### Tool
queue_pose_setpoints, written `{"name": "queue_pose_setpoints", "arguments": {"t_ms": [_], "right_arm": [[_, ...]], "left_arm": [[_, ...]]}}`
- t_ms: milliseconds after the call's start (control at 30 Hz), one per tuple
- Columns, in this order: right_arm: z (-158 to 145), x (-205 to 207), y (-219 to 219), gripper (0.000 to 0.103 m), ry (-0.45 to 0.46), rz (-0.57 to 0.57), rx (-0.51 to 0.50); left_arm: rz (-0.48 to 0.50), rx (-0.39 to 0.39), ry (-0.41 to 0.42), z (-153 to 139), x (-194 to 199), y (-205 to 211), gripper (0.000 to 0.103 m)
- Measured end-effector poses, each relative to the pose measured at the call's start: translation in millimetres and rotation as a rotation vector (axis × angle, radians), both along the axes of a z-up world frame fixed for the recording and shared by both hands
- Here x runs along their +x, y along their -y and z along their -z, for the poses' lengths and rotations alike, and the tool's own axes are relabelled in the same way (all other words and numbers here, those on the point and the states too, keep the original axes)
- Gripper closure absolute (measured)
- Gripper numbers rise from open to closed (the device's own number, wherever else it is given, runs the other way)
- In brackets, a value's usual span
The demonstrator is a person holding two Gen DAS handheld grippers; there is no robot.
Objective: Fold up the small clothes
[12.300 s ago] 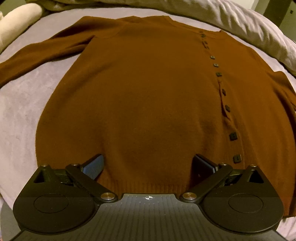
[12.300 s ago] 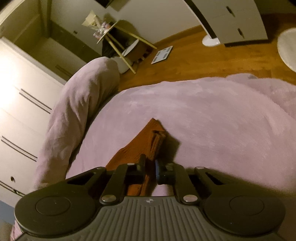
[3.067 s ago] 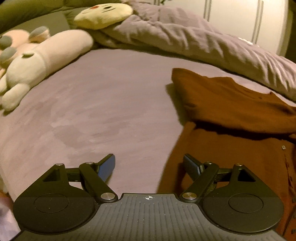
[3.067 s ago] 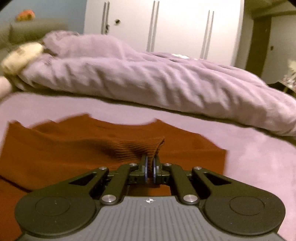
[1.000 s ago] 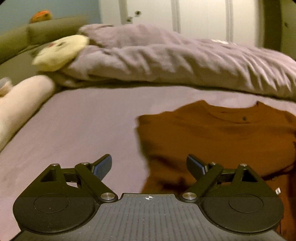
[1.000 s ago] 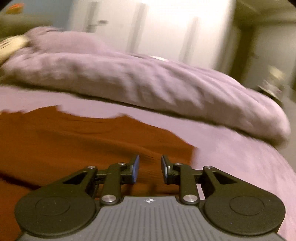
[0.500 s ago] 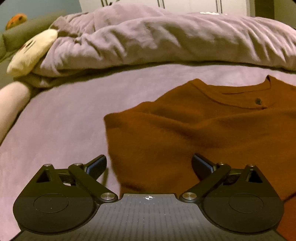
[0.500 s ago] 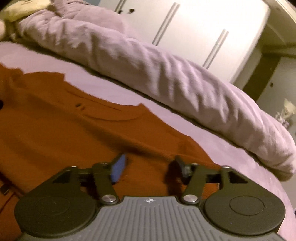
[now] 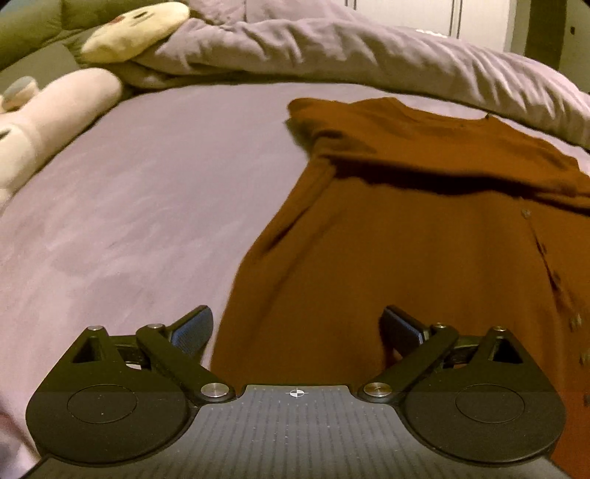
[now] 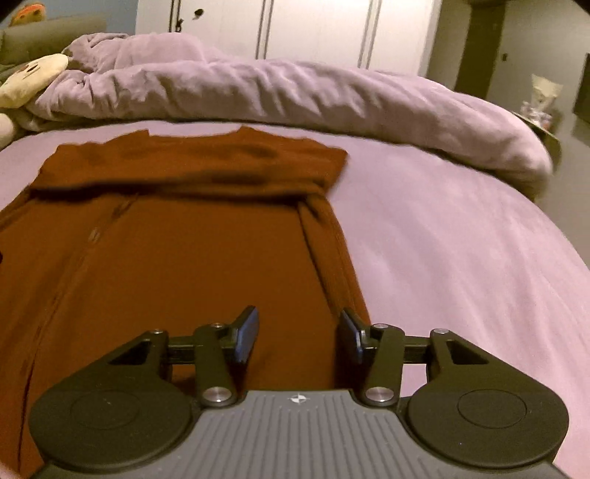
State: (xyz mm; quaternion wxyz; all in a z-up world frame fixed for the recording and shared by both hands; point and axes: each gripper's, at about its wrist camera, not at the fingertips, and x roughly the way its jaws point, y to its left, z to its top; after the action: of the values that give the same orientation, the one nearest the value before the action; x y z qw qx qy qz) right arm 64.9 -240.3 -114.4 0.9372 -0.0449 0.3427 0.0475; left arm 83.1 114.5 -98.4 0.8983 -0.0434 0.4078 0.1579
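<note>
Surface: a bed under a lilac sheet (image 9: 129, 191), dim warm light; both views slightly blurred.
Left gripper (image 9: 297, 324): spread wide and released, nothing between the pads; it straddles the near left edge of the garment, left finger over bare sheet, right finger over the cloth.
Right gripper (image 10: 298, 337): half apart, jaws closing; only flat cloth lies below them, nothing pinched yet. It sits over the near right edge, where a folded-in strip runs along the side.
Task item: a brown button-front cardigan (image 9: 405, 258) lying flat mid-bed, sides turned in to a long panel, sleeves laid across the top as a thicker band (image 10: 191, 165).
Step in hand (judgement): taking the near hem corners, one per gripper, for a fold away toward the collar.
Method advised: bite all layers at each corner, including the turned-in strip; lift both corners evenly; lay the hem square on the sleeve band.
Risk: a top-layer-only grip would let the side folds open.
Far ground: bunched duvet (image 10: 295, 95), plush toys (image 9: 66, 107) at far left, white wardrobe doors (image 10: 313, 29) behind.
</note>
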Motion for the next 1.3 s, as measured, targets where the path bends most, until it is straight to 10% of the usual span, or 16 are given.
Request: {"name": "queue_pose_setpoints", "arguments": {"t_ms": [200,700,1300], "right_arm": [[-3.4,-33.8,18.1,0.061,-0.026,0.028,0.033],[11.2,-72.6,54.2,0.064,-0.081,0.098,0.109],[14.8,-68.8,71.9,0.092,-0.135,0.081,0.300]], "left_arm": [[-0.049,-0.138,-0.038,-3.5,-28.0,-6.6,0.002],[-0.069,-0.170,-0.073,-0.5,-82.7,-6.4,0.008],[-0.053,-0.415,-0.051,-7.5,-95.8,-36.7,0.079]]}}
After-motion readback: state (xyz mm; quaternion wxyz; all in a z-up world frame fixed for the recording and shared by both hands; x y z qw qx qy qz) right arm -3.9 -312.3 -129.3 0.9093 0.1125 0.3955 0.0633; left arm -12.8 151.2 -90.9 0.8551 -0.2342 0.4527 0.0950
